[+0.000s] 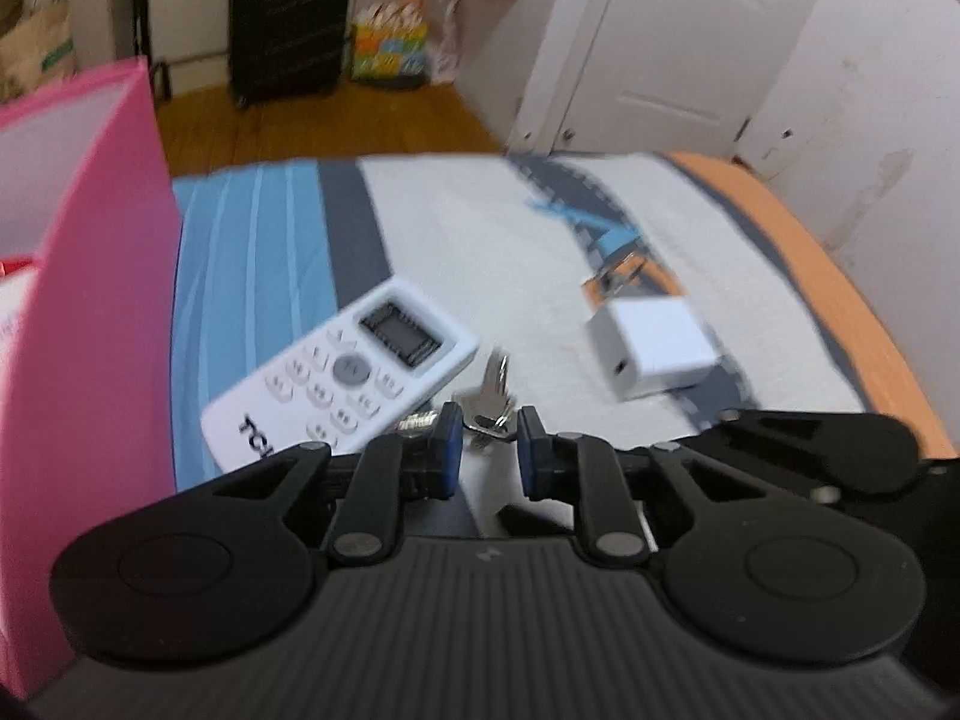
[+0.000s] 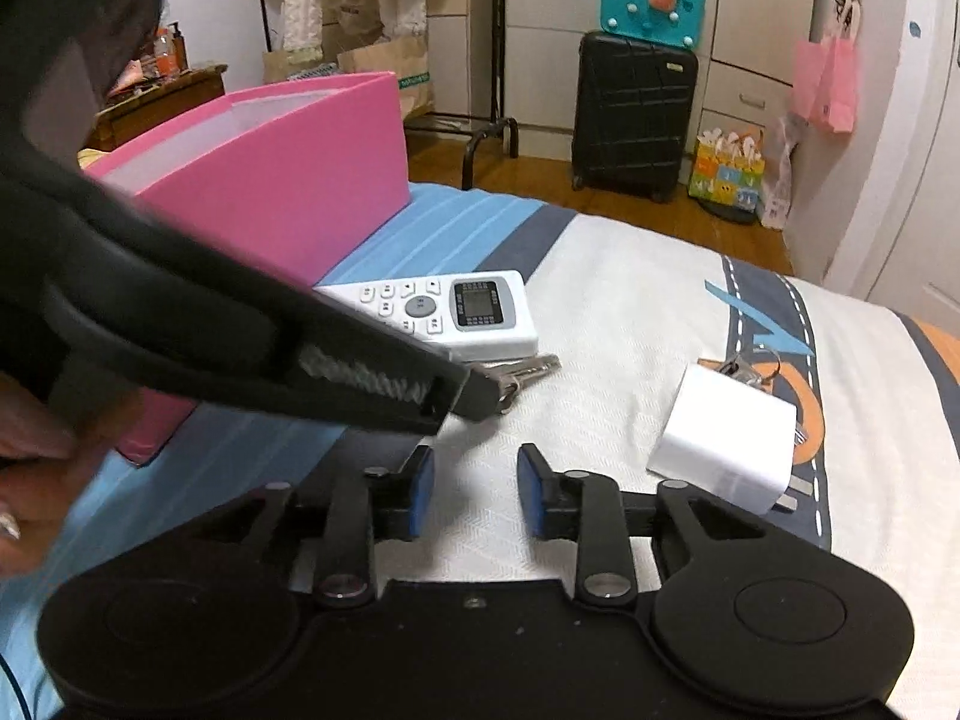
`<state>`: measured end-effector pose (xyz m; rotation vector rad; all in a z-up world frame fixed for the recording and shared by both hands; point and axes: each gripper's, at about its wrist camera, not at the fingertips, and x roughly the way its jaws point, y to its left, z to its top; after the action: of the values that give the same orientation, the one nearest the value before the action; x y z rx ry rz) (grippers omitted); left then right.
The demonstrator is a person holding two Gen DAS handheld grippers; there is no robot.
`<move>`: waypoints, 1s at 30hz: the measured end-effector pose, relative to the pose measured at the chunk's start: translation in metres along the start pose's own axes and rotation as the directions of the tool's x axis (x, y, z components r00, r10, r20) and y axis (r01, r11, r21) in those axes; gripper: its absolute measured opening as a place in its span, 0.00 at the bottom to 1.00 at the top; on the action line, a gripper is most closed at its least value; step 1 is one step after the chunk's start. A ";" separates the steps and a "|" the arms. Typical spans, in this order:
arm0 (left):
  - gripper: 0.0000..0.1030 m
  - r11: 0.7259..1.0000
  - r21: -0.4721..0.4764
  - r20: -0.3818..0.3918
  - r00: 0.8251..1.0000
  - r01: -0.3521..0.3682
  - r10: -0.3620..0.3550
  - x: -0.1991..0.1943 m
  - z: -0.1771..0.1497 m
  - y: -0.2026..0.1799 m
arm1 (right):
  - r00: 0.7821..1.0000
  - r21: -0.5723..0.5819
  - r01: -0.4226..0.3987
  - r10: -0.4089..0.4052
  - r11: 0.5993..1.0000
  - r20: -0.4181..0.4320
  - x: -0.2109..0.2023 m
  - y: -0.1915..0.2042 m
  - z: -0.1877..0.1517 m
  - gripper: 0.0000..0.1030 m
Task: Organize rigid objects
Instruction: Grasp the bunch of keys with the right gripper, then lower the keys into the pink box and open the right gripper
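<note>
Left wrist view: my left gripper (image 1: 487,441) is at the keys (image 1: 491,401), jaws parted narrowly either side of the bunch, not clamped. Keys lie on the bedspread (image 1: 480,240) touching the white remote (image 1: 342,372). White charger (image 1: 654,348) sits apart to the right, pink box (image 1: 90,300) on the left. Right wrist view: my right gripper (image 2: 475,492) hangs open over bare bedspread, holding nothing.
</note>
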<state>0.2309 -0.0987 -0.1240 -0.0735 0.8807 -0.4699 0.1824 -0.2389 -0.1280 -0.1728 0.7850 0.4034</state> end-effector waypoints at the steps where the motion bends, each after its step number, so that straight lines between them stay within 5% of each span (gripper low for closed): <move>1: 0.16 1.000 0.004 0.014 1.000 0.015 -0.016 -0.007 0.002 -0.001 | 1.000 -0.002 0.004 -0.004 1.000 0.009 0.002 -0.003 0.001 0.47; 3: 0.14 0.999 -0.002 0.021 0.998 0.054 -0.054 -0.018 0.006 -0.002 | 0.999 -0.005 0.022 -0.022 1.000 0.040 0.001 -0.004 0.002 0.52; 4: 0.00 0.997 -0.010 0.019 0.997 0.079 -0.079 -0.022 0.008 -0.002 | 0.998 0.002 0.026 -0.026 1.000 0.058 0.000 -0.005 0.004 0.54; 7: 0.00 0.990 -0.060 -0.003 0.992 0.129 -0.129 -0.025 0.011 0.001 | 0.995 0.029 0.006 -0.009 1.000 0.104 0.002 -0.008 0.011 0.56; 8: 0.00 0.988 -0.082 -0.009 0.991 0.133 -0.135 -0.025 0.011 0.004 | 0.995 0.027 -0.001 -0.001 1.000 0.102 0.003 -0.006 0.013 0.53; 10: 0.00 0.980 -0.120 -0.013 0.987 0.156 -0.159 -0.024 0.010 0.011 | 0.997 0.030 -0.034 0.031 0.999 0.071 0.008 -0.005 0.016 0.24; 14: 0.00 0.969 -0.173 -0.013 0.984 0.174 -0.179 -0.029 0.008 0.023 | 0.998 0.022 -0.031 0.030 0.999 0.055 0.007 -0.002 0.015 0.16; 24: 0.00 0.968 -0.126 0.062 0.976 0.216 -0.210 -0.091 0.018 0.022 | 0.995 0.034 -0.013 0.010 0.999 0.095 -0.042 0.016 0.039 0.13; 30: 0.00 0.985 -0.028 0.070 0.983 0.170 -0.167 -0.148 0.020 0.018 | 0.992 0.018 -0.031 0.029 0.999 0.120 -0.075 0.046 0.055 0.13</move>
<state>0.1722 -0.0221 -0.0084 -0.1955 0.8197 -0.6072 0.1518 -0.2020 -0.0362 -0.1170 0.6742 0.4306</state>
